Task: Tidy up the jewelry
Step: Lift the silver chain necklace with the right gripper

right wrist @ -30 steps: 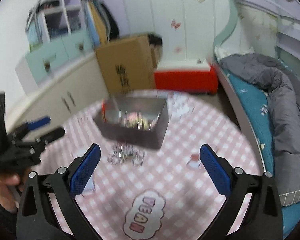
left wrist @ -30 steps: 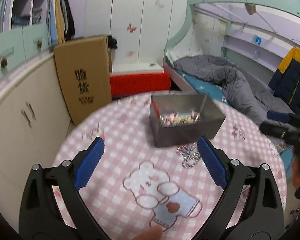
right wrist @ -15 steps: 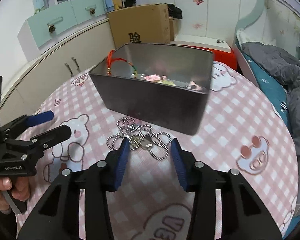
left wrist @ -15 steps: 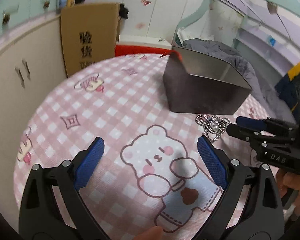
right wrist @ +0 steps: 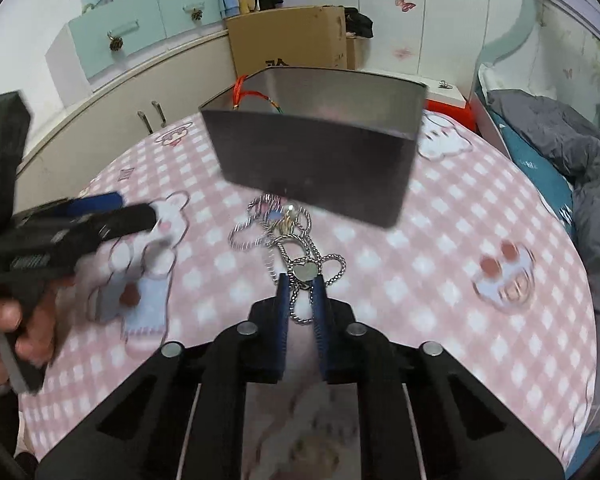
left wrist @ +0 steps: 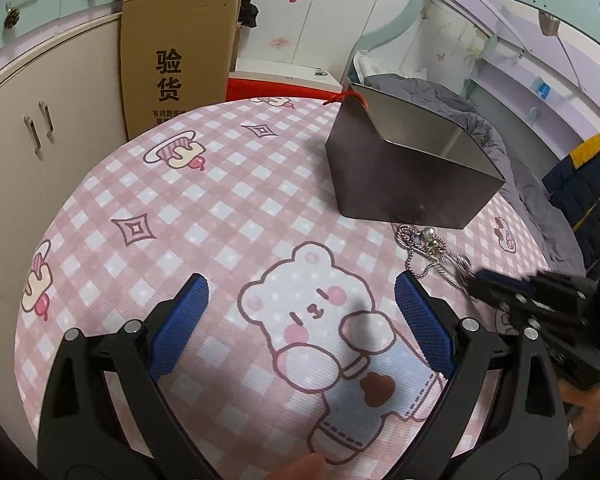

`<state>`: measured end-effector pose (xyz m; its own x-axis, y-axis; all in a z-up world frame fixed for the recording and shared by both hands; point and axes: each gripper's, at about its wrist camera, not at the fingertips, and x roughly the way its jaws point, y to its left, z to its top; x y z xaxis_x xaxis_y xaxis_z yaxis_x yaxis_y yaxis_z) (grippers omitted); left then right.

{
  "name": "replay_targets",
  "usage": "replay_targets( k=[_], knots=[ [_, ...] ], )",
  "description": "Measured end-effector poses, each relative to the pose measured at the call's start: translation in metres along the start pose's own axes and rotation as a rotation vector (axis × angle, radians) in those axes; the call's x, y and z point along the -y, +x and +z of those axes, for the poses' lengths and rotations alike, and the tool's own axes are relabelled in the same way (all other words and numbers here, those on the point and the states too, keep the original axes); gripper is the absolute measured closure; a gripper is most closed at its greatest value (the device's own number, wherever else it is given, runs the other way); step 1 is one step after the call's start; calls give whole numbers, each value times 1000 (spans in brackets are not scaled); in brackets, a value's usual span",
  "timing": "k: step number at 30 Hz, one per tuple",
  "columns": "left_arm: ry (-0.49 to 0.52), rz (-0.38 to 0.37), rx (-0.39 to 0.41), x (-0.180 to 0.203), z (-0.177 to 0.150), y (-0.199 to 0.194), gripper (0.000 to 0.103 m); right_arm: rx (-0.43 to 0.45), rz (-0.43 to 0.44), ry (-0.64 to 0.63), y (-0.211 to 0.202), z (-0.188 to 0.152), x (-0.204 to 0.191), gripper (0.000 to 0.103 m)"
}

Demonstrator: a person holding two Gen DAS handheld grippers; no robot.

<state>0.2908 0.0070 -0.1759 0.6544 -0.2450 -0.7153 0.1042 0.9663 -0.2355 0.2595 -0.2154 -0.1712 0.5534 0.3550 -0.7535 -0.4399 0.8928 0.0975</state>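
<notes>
Right wrist view: my right gripper (right wrist: 300,286) has just closed on the necklace (right wrist: 296,240); I'd lift slowly toward the box (right wrist: 320,172). Left gripper (left wrist: 300,312) gapes empty.

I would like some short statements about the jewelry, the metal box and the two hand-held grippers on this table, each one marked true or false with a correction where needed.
1. The right hand-held gripper is shut on the silver chain necklace. True.
2. The left hand-held gripper holds a piece of jewelry. False: it stands open, with only the tablecloth between its pads.
3. The silver chain necklace lies inside the metal box. False: it lies on the tablecloth in front of the box.
4. A red cord hangs over a corner of the metal box. True.
5. The tablecloth is plain blue. False: it is pink checked with cartoon bears.
</notes>
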Motion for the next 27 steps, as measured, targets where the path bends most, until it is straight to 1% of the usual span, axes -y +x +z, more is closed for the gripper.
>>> replay_targets(
  k=[3,6,8,10,11,12,13,14,15,18,19,20,21,23,25,27],
  knots=[
    [67,11,15,15,-1,-4,11,-3,-4,-14,-18,-23,-3,99],
    [136,4,30,34,-2,-6,11,-7,8,-11,-33,-42,-2,99],
    [178,14,33,48,-1,-3,11,12,-9,-5,-40,-45,1,98],
    [180,29,32,55,1,1,11,42,-18,15,-42,-38,5,89],
    [173,33,32,55,1,2,11,45,-20,20,-40,-34,6,76],
    [163,40,32,54,1,3,11,55,-26,16,-38,-29,6,66],
    [149,48,27,51,0,4,11,61,-22,6,-35,-23,5,64],
    [126,49,20,46,0,4,11,63,-8,-8,-30,-15,1,59],
    [101,44,19,41,0,3,11,60,-9,-17,-25,-10,-2,58],
    [36,22,9,25,-1,2,11,32,-15,-30,-1,6,-6,60],
    [29,16,3,23,-2,4,11,9,-5,-28,9,9,-6,65],
    [24,8,-1,22,-1,4,11,-7,-6,-35,16,10,-7,74],
    [25,4,-2,22,-1,5,11,-1,-21,-49,15,11,-10,89],
    [46,1,-5,26,-2,5,11,-12,-19,-59,9,8,-13,89],
    [78,3,-6,32,-2,6,11,-12,-18,-81,-2,-7,-16,89],
    [121,0,-1,41,-2,5,11,-4,1,-73,-15,-23,-17,89]
  ],
)
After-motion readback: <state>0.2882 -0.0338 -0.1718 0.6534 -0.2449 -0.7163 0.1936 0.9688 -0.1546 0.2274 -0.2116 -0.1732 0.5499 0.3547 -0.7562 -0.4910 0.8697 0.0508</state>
